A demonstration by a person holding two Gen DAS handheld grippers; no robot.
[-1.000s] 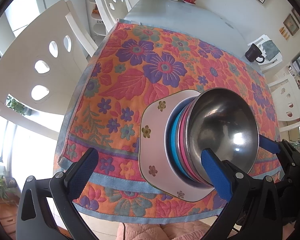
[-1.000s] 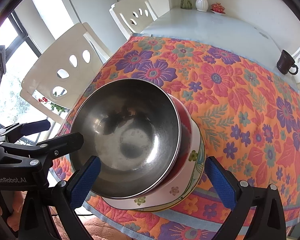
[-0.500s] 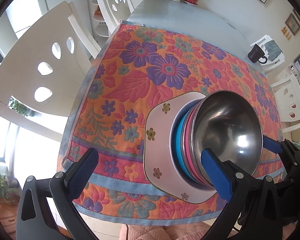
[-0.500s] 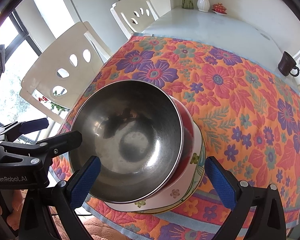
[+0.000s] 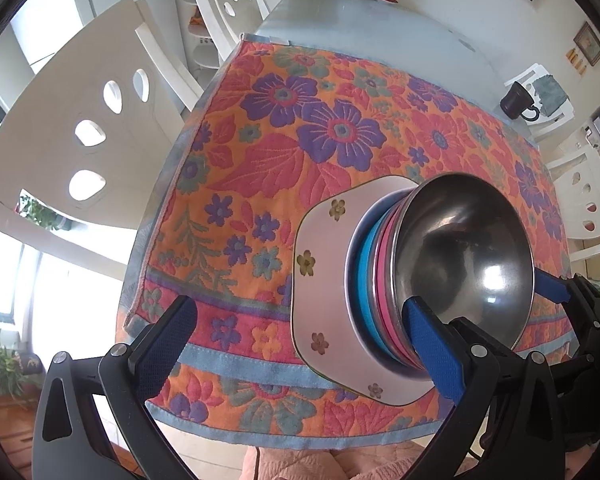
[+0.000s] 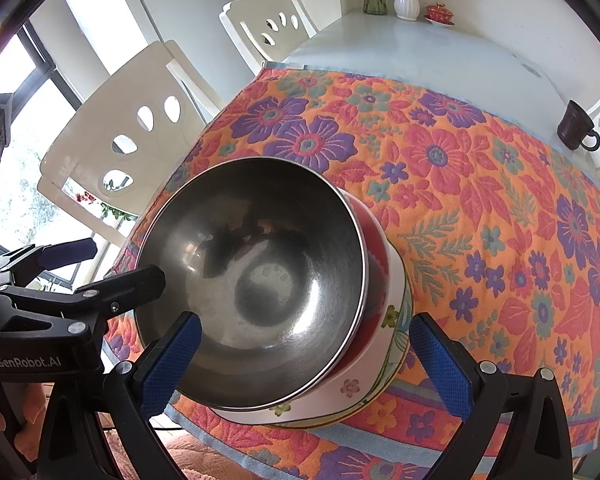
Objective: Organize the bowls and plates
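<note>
Steel bowl (image 6: 256,280) atop stacked plates (image 5: 332,280)

1. I am viewing a pale table (image 6: 432,56) wearing a floral cloth (image 6: 480,184).
2. A dark mug (image 6: 575,126), white vase (image 6: 406,2) and red dish (image 6: 439,13) are sitting on its bare top.
3. Stacked dishes (image 5: 328,280) are resting on the cloth.

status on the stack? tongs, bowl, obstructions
Left tongs open beside the stack, right tongs open around it. Steel bowl tops the nested bowls on the plate. Mug far off.
</note>
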